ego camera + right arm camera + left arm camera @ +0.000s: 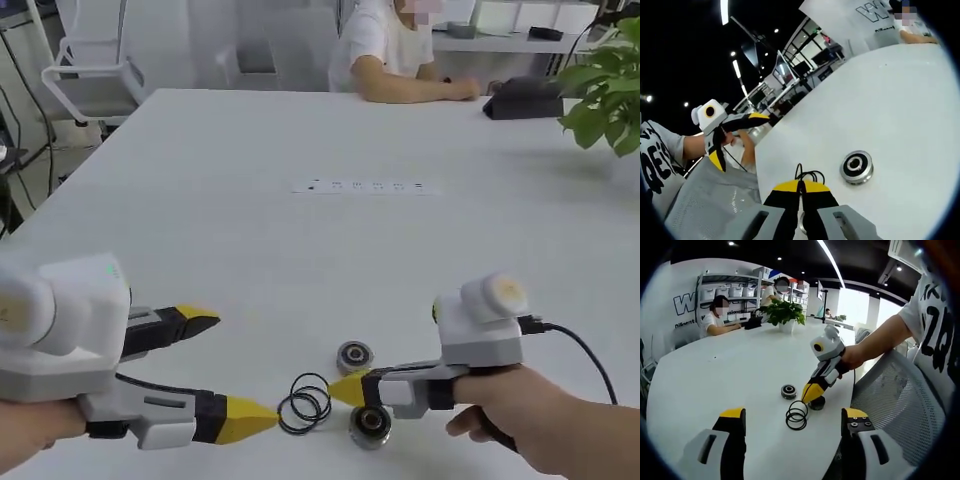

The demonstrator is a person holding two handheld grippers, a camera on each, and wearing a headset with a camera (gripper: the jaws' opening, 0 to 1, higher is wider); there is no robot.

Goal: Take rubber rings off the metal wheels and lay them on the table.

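My left gripper (222, 368) is nearest, low over the white table (300, 250). Its jaws are wide apart with nothing between them, and they point in at the work from the left. Just past its tips a small heap of loose black rubber rings (303, 405) lies flat on the table.

My right gripper (345, 388) reaches in from the opposite side with its jaws together and its tips at the heap's edge. In the right gripper view a thin black strand runs up to the seam. I cannot tell whether a ring is nipped there.

There are 2 metal wheels close by. The far wheel (354, 355), just beyond the heap, looks bare. The near wheel (370, 424), under the right gripper, has a darker rim, so I judge it may carry a ring.

Step in hand, as I judge it, is laying a ring on the heap, with the near wheel next.
- Bring the tips down to the table before parting them, so the ring drops flat and does not spring away.
- For the wheel, steady it with the left gripper, since it looks free to roll.
- Pick the ring up at 1 point and peel it over the flange rather than dragging the whole wheel.

Writing:
- The wall lettering (682, 304) opens with a large "W", and the rest is cut off.
- The print on the strip (365, 186) mid-table is too small to read.
- The shirt (932, 315) carries large black characters that show only in part.
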